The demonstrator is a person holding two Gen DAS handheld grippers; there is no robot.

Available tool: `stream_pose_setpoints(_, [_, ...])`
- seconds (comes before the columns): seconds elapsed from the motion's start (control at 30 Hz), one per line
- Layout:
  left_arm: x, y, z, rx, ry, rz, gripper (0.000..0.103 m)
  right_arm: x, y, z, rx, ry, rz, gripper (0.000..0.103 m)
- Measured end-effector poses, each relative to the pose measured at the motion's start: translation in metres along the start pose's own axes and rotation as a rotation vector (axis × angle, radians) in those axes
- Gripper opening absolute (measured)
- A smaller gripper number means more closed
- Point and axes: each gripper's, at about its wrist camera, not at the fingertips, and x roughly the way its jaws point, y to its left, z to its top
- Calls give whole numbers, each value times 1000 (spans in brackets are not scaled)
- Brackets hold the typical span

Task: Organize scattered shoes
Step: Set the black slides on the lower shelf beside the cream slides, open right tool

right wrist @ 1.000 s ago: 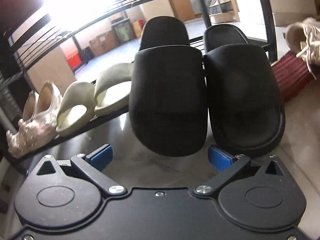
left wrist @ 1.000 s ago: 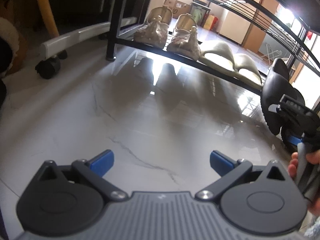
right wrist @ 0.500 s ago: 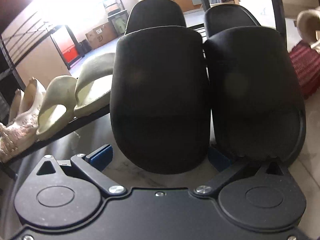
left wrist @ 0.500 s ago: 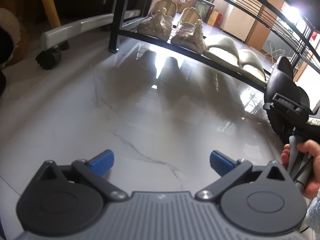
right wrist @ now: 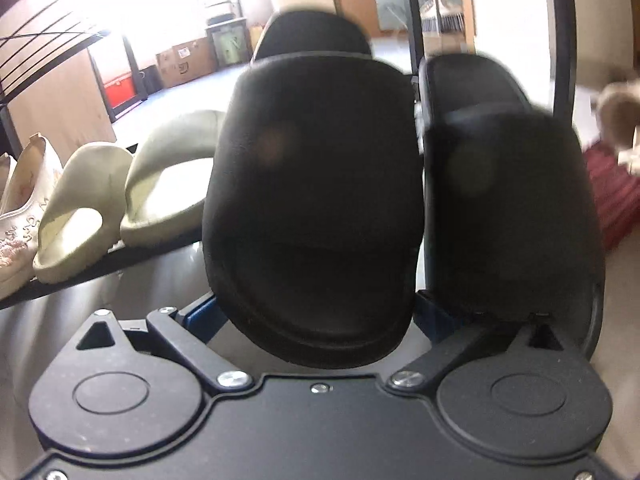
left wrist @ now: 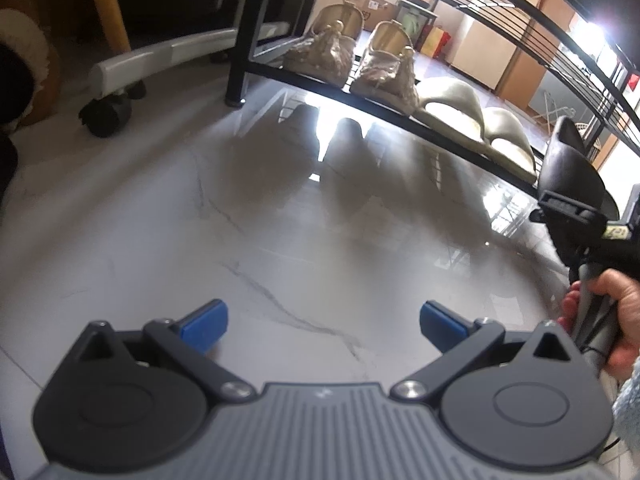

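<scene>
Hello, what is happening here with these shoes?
A person is tidying shoes onto a low black rack. The right tool has its fingers on either side of the left black slide of a pair at the rack. The left tool hangs open and empty above the marble floor. Beige shoes and cream slides already sit on the rack.

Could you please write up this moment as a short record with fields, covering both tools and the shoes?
left tool: open, empty, above bare marble floor
right tool: fingers either side of the left black slipper; grip cannot be told
second black slipper: right beside the first, blurred
shoe rack bottom shelf: pair of embroidered shoes, then pair of beige slippers
hand: holds the right tool's handle
</scene>
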Motion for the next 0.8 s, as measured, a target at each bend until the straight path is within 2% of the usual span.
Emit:
stream_pose_setpoints(0.23, [-1,-1,0,7,-5,-3,102,4,-3,43,-130,-6,-35,98])
stream_pose_setpoints(0.27, [0,-1,0,3,-3,-1,102,8,-2,49,-156,3,-47,91])
stream_pose_setpoints(0.33, [0,0,0,-3,0,2,102,22,-5,67,-187,56,-63,86])
stream_pose_setpoints(0.4, [1,0,0,-3,-1,4,102,35,-7,78,-196,109,-68,86])
stream_pose_setpoints(0.7, [1,1,1,-14,2,7,102,56,6,94,-277,152,-67,90])
stream_pose_setpoints(0.77, [2,1,2,-17,0,5,102,53,5,95,-244,178,-48,101])
stream_pose_setpoints(0.8, [2,1,2,-18,-1,3,102,47,3,93,-213,186,-14,101])
